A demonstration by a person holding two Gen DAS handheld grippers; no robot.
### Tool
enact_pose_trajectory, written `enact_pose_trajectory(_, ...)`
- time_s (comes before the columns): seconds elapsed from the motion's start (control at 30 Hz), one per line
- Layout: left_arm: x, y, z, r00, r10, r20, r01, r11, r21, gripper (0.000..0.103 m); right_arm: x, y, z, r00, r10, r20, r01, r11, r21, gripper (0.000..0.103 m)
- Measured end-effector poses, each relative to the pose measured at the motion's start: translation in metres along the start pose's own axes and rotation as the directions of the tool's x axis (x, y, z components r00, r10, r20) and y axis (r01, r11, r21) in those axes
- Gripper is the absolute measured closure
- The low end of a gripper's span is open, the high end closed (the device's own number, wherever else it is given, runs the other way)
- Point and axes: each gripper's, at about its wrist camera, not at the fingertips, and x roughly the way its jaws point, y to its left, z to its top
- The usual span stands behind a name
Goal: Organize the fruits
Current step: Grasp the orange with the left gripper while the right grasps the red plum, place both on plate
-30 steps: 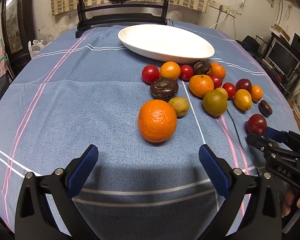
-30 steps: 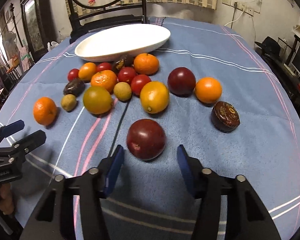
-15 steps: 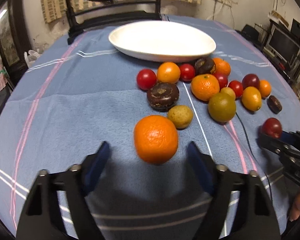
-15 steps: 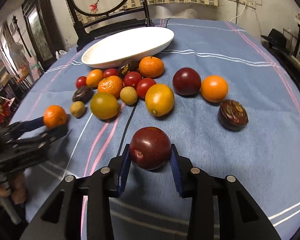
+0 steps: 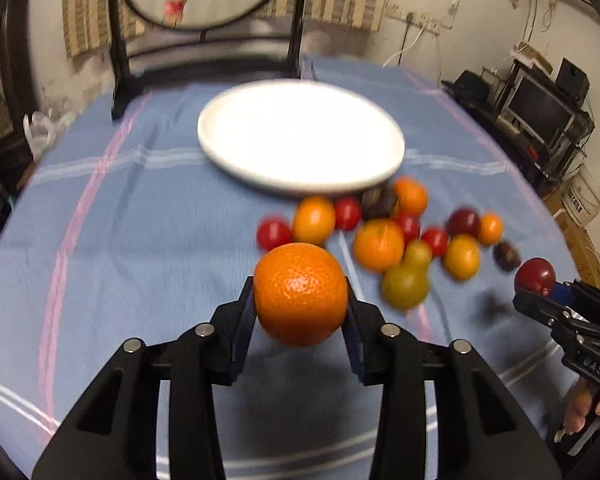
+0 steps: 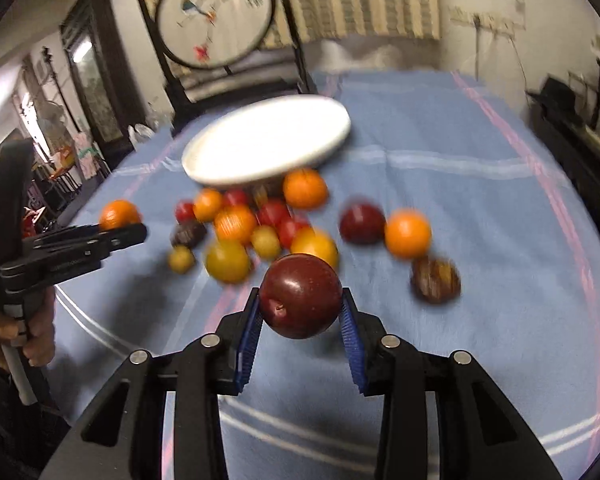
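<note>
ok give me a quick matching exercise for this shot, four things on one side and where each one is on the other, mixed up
Things:
1. large orange
2. dark red plum
3. white plate
4. dark brown fruit

Places:
A. on the blue tablecloth, beyond the fruit pile
B. gripped in the right claw
C. gripped in the left claw
D. lying on the cloth at the right edge of the pile

Pairs: 1-C, 2-B, 3-A, 4-D

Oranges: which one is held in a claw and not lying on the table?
The large orange, clamped in the left claw; the other oranges lie on the blue cloth beside the white plate.
</note>
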Motion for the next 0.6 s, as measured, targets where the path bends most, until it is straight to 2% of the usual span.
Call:
enact_pose_trajectory(0.13, -0.003, -0.004, 0.042, 0.998, -0.006, 0.061, 0.006, 1.0, 0.004, 0.064, 0.002, 0.022, 0.045, 0.996, 0.011, 0.089, -0.005, 0.998, -0.067, 0.064)
enact_pose_trajectory(0.27, 0.021, -0.005, 0.081, 0.996, 0.037, 0.081, -0.036, 0.999, -0.014, 0.064, 0.031, 0.035, 0.079, 0.993, 0.02, 0.113, -0.01, 0.996, -0.089, 0.064)
enact_pose_trajectory(0.43, 0.076, 0.009, 0.104, 1.0, -0.008, -0.014, 0.007, 0.995, -0.101, 0.064, 0.093, 0.037, 0.109, 1.0, -0.008, 0.02, 0.01, 0.995, -0.099, 0.064)
enact_pose_trajectory(0.53, 0.102, 0.012, 0.107, 0.999, 0.028, -0.038, -0.032, 0.994, -0.1, 0.064, 0.122, 0.033, 0.117, 0.999, -0.019, -0.042, 0.015, 0.996, -0.088, 0.064)
enact_pose_trajectory(0.6, 0.113, 0.016, 0.106, 0.999, 0.021, -0.038, -0.025, 0.994, -0.111, 0.064, 0.134, 0.034, 0.117, 0.998, -0.028, -0.061, 0.022, 0.995, -0.1, 0.064)
